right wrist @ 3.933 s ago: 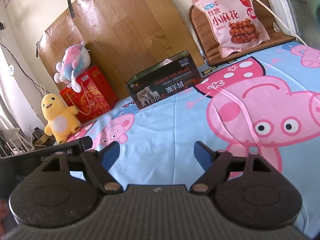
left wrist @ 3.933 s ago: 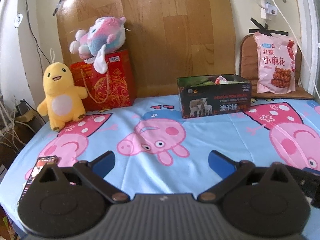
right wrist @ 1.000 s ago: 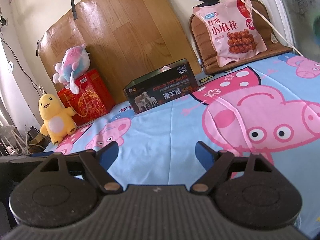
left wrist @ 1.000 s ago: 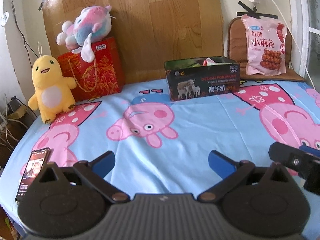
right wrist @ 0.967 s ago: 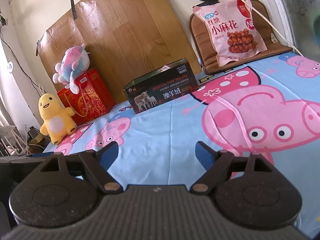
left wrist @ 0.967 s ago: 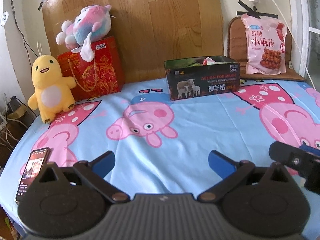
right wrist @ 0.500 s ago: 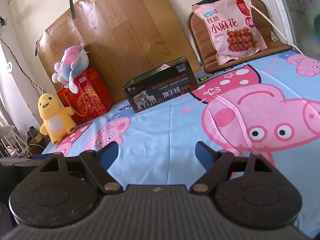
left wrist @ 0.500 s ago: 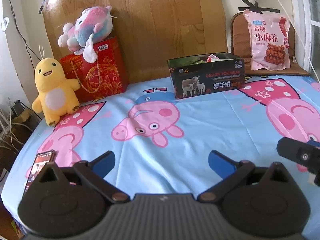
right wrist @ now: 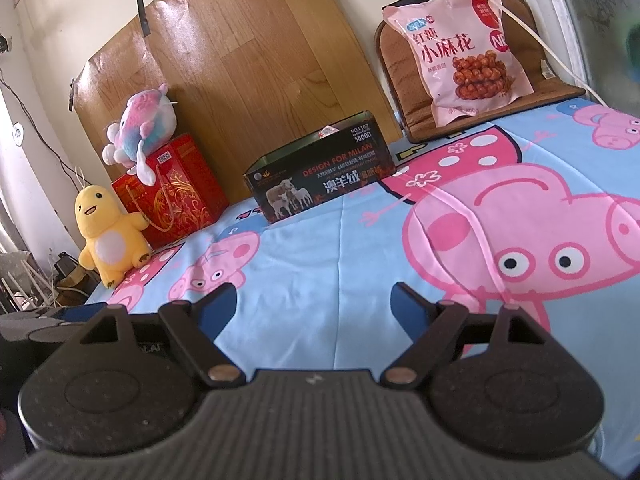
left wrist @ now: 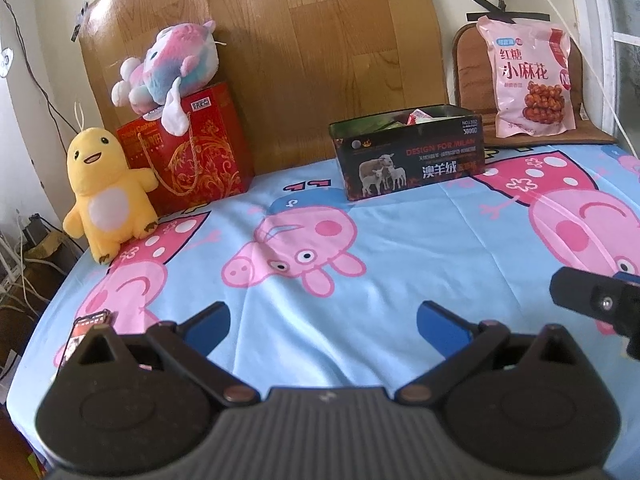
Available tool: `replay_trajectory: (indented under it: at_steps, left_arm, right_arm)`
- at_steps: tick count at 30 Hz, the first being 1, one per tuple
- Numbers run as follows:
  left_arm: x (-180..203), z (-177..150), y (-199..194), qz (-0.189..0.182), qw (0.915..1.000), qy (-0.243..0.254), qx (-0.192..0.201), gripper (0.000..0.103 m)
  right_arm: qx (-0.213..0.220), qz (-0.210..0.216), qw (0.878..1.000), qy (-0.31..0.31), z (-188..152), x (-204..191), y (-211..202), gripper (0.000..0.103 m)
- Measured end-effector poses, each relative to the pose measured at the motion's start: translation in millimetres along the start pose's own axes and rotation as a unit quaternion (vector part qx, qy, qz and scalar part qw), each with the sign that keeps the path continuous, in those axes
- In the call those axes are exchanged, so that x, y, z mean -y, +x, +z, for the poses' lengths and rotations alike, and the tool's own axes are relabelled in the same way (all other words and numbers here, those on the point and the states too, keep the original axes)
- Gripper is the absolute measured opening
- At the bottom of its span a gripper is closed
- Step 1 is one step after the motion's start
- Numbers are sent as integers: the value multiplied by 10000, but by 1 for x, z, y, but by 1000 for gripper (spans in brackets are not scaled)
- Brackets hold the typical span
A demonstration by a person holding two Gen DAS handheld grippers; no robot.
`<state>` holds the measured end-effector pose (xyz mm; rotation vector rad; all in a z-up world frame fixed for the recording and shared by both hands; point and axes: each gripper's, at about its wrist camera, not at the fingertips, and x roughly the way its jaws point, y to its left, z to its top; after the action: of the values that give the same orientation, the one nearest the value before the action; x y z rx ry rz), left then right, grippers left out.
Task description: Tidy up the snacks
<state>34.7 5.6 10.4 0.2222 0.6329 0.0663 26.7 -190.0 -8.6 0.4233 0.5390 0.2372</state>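
left gripper (left wrist: 322, 316) spread, empty | view has pulled back a bit from a second ago, I'm idle, nothing left loose | box (left wrist: 408, 152) holds snacks, far centre, long axis left-right, open top up | bag (left wrist: 528, 80) upright far right | right gripper (right wrist: 314, 300) spread, empty

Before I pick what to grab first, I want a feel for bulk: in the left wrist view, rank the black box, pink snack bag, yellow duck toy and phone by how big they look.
1. black box
2. pink snack bag and yellow duck toy: too alike to rank
3. phone, partly hidden by the left gripper
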Motion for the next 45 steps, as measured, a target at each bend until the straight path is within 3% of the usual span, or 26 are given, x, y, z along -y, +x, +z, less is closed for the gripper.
replay_trajectory:
  at_steps: [13,45]
  left_arm:
    - [-2,-3,4,196,9997,110,35,103]
    - [3,-10,10,-160,9994,187,-241,103]
  right_arm:
    - [-35,-5,10000,17,-2,1,1,86]
    - [-64,-21,10000,28,-6,0,2,86]
